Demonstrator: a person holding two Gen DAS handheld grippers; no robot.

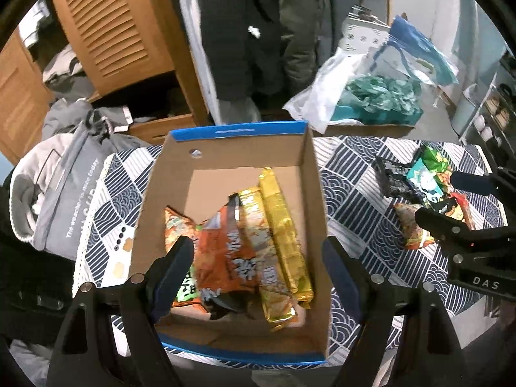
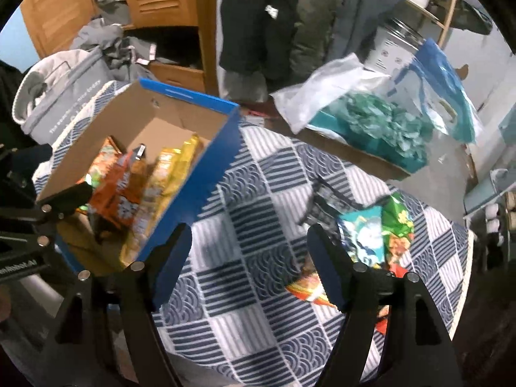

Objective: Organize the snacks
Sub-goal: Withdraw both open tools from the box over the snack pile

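Note:
A cardboard box with a blue rim (image 1: 238, 129) stands on the patterned tablecloth (image 1: 348, 187). In it lie an orange packet (image 1: 225, 251) and long yellow packets (image 1: 283, 235). My left gripper (image 1: 258, 254) hangs open over the box with nothing between its fingers. To the right of the box lies a pile of loose snacks (image 1: 425, 180) in green, teal, black and orange wrappers. In the right wrist view my right gripper (image 2: 248, 235) is open over bare cloth between the box (image 2: 206, 174) and the pile (image 2: 377, 235). A small orange packet (image 2: 306, 287) lies just inside its right finger.
A grey drawstring bag (image 1: 61, 190) sits left of the box. Behind the table are a cardboard tray of teal packets (image 2: 371, 129), a white plastic bag (image 2: 322, 96), a wooden louvred cabinet (image 1: 109, 32) and hanging dark coats (image 1: 245, 32). The table's edge runs near the pile.

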